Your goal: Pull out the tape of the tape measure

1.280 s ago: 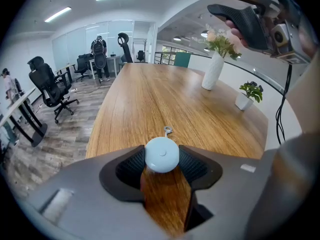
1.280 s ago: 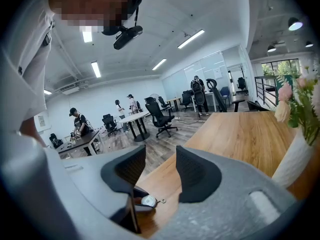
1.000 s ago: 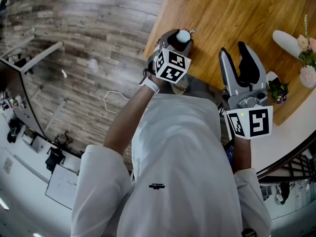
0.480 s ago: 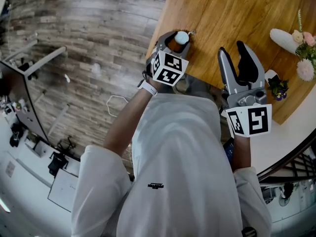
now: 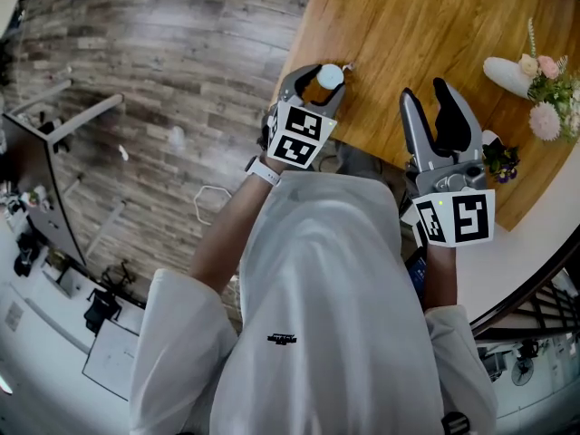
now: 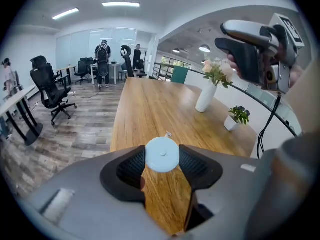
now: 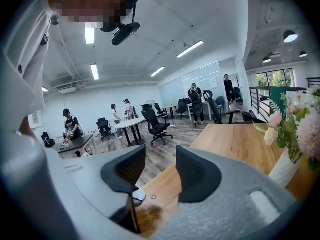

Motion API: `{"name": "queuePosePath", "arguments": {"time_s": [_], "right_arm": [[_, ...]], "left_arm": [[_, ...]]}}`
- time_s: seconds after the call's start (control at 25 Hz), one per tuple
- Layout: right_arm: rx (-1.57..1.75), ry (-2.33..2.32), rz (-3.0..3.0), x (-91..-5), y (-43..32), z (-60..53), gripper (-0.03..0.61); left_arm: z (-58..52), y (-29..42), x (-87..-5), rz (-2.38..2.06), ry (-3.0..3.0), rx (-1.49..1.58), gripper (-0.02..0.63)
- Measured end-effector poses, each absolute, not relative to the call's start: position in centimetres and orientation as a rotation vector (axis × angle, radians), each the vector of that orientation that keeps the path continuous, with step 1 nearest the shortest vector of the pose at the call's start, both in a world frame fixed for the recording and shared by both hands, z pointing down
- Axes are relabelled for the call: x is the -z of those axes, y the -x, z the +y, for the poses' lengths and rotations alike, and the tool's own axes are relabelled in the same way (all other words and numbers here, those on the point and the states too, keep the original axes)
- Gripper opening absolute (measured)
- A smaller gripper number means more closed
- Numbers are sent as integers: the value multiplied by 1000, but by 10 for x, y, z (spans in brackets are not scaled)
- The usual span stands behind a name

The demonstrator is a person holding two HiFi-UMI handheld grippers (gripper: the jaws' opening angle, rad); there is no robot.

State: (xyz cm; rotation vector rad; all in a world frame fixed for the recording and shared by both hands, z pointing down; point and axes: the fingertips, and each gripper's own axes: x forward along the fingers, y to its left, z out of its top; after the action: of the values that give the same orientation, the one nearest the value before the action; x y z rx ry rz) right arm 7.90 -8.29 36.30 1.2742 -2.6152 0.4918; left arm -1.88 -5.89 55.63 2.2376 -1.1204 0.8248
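Note:
A small round white tape measure [image 5: 330, 77] sits near the left edge of the wooden table [image 5: 408, 25]. My left gripper [image 5: 314, 82] is shut on it. In the left gripper view the white disc [image 6: 162, 154] is squeezed between the two black pads, and a small pull tab [image 6: 168, 133] pokes out of its far side. My right gripper [image 5: 439, 105] hovers above the table to the right, open, with nothing between its fingers [image 7: 160, 166]. It also shows at the upper right of the left gripper view, where the right gripper [image 6: 250, 49] is held high.
A white vase of flowers [image 5: 509, 72] lies toward the table's far right, and a small potted plant [image 5: 501, 161] stands near the right gripper. The table's left edge drops to a plank floor [image 5: 163, 80]. Office chairs [image 6: 50, 91] and people stand far off.
The left gripper, still holding the tape measure, has shifted slightly back toward the person. The right gripper has hardly moved, and the head camera has turned a little.

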Motion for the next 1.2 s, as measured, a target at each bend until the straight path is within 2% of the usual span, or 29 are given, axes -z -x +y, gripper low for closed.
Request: {"name": "queuePosePath", "arguments": {"time_s": [1.2], "right_arm": [[-277, -1327, -2675, -289, -67, -92, 184]], "left_arm": [[-78, 41, -378, -1150, -2545, -650, 233]]}}
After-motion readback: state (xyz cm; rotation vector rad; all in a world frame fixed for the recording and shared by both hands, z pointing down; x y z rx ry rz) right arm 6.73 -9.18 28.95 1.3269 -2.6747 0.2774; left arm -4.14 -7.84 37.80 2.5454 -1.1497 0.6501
